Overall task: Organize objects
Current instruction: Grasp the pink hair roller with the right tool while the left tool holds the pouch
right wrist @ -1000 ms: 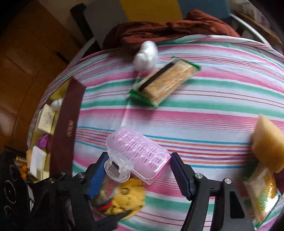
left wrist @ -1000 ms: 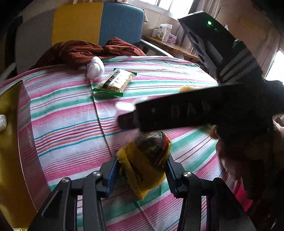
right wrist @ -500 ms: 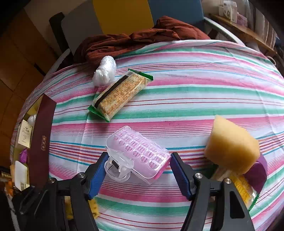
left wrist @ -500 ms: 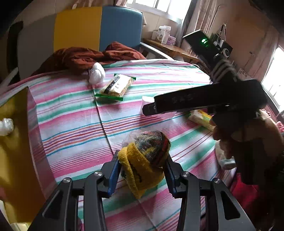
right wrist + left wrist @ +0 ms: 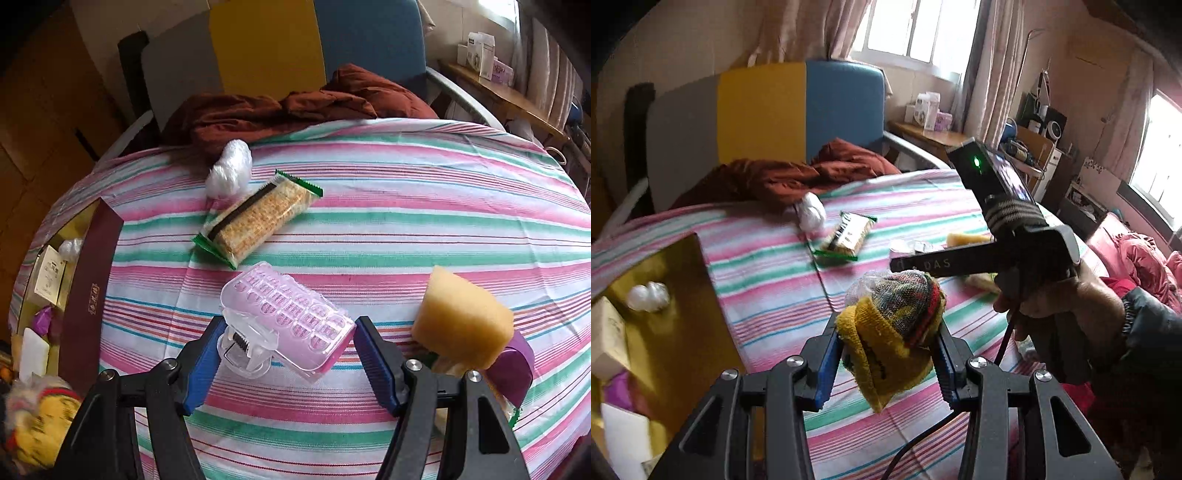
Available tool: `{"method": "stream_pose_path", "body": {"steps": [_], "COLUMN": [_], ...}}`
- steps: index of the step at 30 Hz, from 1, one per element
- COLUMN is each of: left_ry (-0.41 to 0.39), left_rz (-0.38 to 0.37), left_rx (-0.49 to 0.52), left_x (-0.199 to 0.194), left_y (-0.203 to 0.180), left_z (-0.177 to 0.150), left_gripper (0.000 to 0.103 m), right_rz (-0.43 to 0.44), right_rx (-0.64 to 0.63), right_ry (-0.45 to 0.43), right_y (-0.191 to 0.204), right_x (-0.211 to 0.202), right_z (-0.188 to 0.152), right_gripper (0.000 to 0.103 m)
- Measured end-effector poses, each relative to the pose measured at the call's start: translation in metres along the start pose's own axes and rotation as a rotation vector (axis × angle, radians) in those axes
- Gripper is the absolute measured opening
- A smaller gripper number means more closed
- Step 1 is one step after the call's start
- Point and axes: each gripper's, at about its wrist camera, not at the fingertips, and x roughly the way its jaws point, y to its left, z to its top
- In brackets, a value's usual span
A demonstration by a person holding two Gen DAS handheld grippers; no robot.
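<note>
Gold lining marks the open box (image 5: 676, 325) at the far left of the striped bedspread (image 5: 406, 229), already holding a small cream carton (image 5: 605, 336), a white plastic wad (image 5: 648, 297) and a purple scrap, its maroon wall (image 5: 92, 295) standing just left of the loose items. Next to it, the left gripper (image 5: 886, 354) pinches a knitted yellow-and-multicolour bundle (image 5: 897, 325) between its blue pads, the bundle clear of the cloth and hanging in the air. I judge this to be the carrying step: the bundle is picked and needs to swing leftward over the maroon wall and be let go inside the gold compartment, low enough that it does not bounce out. Further along, a white crumpled bag (image 5: 231, 170) and a green-edged cracker packet (image 5: 258, 221) lie near the rust-coloured blanket (image 5: 295, 107), untouched. The right gripper (image 5: 288, 354) has its jaws spread around a pink clear-plastic clip case (image 5: 288, 317); whether the pads press on it or merely bracket it I cannot tell, though the case looks tilted with one end raised. Its next move calls for a firm squeeze across the case's short sides before any lift. At the far right, a yellow sponge (image 5: 461, 317) with a purple backing rests on another packet, waiting its turn.
</note>
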Motion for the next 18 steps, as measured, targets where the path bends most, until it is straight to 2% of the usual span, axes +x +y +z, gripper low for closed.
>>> {"method": "stream_pose_path", "body": {"steps": [10,18], "left_ry": [-0.052,-0.062], "left_rz": [0.056,0.112], "left_rx": [-0.049,-0.103], "left_x": [-0.032,-0.049], "left_y": [0.027,0.057], "left_z": [-0.001,-0.012], "left_gripper": [0.046,0.046], "right_rz": [-0.049,-0.038], "right_rx": [0.007,-0.011], "right_ry": [-0.039,-0.042], "right_y": [0.001,0.009], "right_x": [-0.008,-0.01], "right_z": [-0.002,-0.005], "right_gripper": [0.07,0.07]}}
